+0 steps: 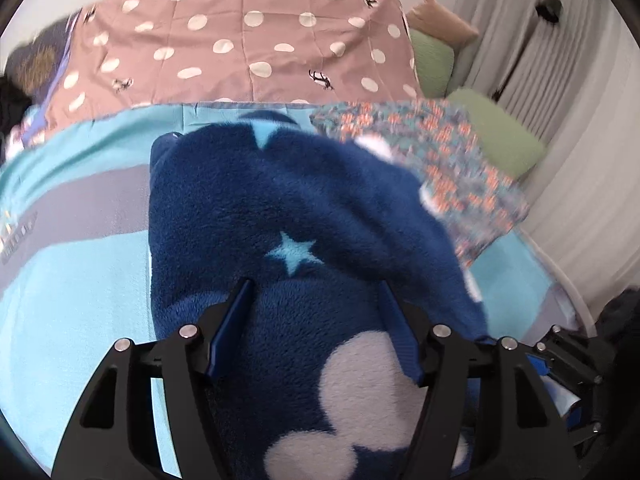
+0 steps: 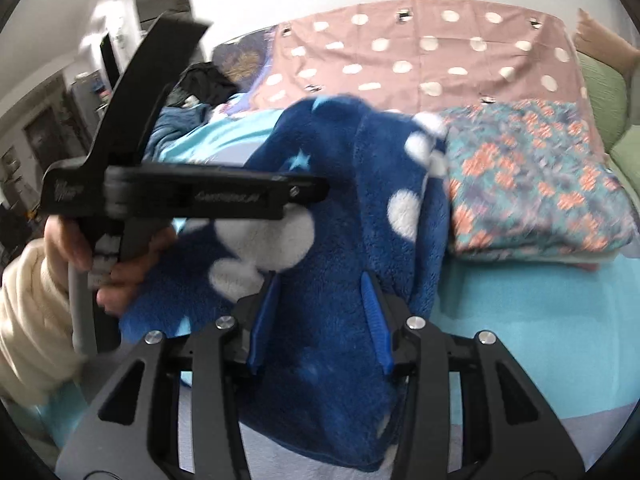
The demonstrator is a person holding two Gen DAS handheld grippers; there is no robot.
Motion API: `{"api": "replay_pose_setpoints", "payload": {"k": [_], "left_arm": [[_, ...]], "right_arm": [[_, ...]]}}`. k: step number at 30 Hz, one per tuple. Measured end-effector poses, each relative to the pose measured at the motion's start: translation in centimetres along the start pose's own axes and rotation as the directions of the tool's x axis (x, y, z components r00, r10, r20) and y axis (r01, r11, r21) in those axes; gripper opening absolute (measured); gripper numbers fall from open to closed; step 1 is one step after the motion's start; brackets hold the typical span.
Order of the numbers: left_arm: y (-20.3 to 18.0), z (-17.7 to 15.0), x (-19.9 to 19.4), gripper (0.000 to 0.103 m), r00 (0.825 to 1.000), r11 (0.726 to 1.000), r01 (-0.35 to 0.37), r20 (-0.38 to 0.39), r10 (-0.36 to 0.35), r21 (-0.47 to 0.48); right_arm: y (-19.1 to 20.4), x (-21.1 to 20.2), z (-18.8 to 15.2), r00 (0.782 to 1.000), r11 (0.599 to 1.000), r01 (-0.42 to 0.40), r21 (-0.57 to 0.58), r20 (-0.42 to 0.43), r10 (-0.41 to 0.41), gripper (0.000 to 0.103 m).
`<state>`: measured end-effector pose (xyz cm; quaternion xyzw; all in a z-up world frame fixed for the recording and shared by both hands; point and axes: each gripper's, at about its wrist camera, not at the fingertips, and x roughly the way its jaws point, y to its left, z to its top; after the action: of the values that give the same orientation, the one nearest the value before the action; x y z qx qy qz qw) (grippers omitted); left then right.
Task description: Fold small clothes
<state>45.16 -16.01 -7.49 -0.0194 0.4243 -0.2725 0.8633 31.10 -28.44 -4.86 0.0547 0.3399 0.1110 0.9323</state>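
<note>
A dark blue fleece garment [image 1: 280, 208] with white mouse-head shapes and light blue stars lies on the light blue bed cover [image 1: 80, 300]. My left gripper [image 1: 316, 292] has its blue fingers [image 1: 232, 320] spread, with the fleece bunched between them. In the right wrist view the same fleece garment [image 2: 340, 208] is lifted and draped. My right gripper [image 2: 322, 284] has its fingers [image 2: 372, 312] apart with fleece between them. The left gripper's black body [image 2: 180, 196] and the hand holding it show at the left.
A folded floral garment [image 1: 440, 168] lies to the right, also in the right wrist view [image 2: 532, 176]. A pink polka-dot sheet [image 1: 248, 48] covers the far side. Green cushions [image 1: 496, 132] and curtains stand at right. Dark clothes [image 2: 200, 84] pile at far left.
</note>
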Motion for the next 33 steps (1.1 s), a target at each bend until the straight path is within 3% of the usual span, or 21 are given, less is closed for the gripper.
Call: {"api": "replay_pose_setpoints", "payload": {"k": [2,6,10,15,18,21,22,24,28,31,33], "left_arm": [[0.5,0.2,0.3,0.069,1.000,0.999,0.014,-0.013,-0.015,-0.043],[-0.3,-0.4,1.2,0.069,0.999,0.999,-0.045,-0.014,0.045,0.013],[-0.7,-0.5,1.7,0.073,0.999,0.999,-0.041,-0.020,0.041,0.009],[-1.9,-1.0,2.2,0.074,0.996,0.993,-0.093,0.003,0.093,0.071],[-1.6,-0.3,1.5,0.076,0.997,0.995,-0.078,-0.019,0.080,0.064],[-1.0,0.4,-1.5,0.080,0.995,0.993,-0.099,0.026,0.097,0.064],[-0.4,0.5,-2.9,0.087,0.993,0.993,-0.106,0.054,0.103,0.050],[1.7,0.4,-5.2,0.090,0.992,0.995,-0.101,0.078,0.101,-0.009],[6.2,-1.5,-6.5,0.090,0.996,0.986,-0.085,-0.001,0.085,-0.141],[8.8,-3.6,-5.4,0.090,0.994,0.969,-0.006,-0.104,-0.020,-0.248],[9.7,-4.8,-4.3,0.090,0.983,0.952,0.054,-0.154,-0.104,-0.300]], "right_arm": [[0.4,0.1,0.8,1.000,1.000,0.018,-0.003,0.015,-0.018,0.043],[0.3,2.0,0.8,0.999,0.999,0.052,0.011,-0.013,-0.052,0.044],[-0.6,3.2,-0.3,0.997,0.998,0.070,0.001,-0.024,-0.070,0.045],[-1.1,3.9,-1.3,0.997,0.997,0.074,-0.005,-0.016,-0.075,0.045],[-1.0,3.8,-1.0,0.997,0.997,0.074,-0.003,-0.025,-0.074,0.045],[-1.1,3.5,-0.6,0.997,0.998,0.062,0.001,-0.046,-0.062,0.045],[-1.3,3.4,-0.6,0.998,0.999,0.050,0.012,-0.049,-0.050,0.045],[-1.6,3.3,-0.7,0.998,0.999,0.039,0.031,-0.048,-0.037,0.046],[-1.2,3.4,-0.9,0.998,0.998,0.051,0.030,-0.030,-0.050,0.046],[-1.4,3.4,-1.0,0.999,0.998,0.044,0.044,-0.022,-0.043,0.046],[-1.4,3.4,-1.0,0.999,0.998,0.045,0.046,-0.023,-0.043,0.046]]}}
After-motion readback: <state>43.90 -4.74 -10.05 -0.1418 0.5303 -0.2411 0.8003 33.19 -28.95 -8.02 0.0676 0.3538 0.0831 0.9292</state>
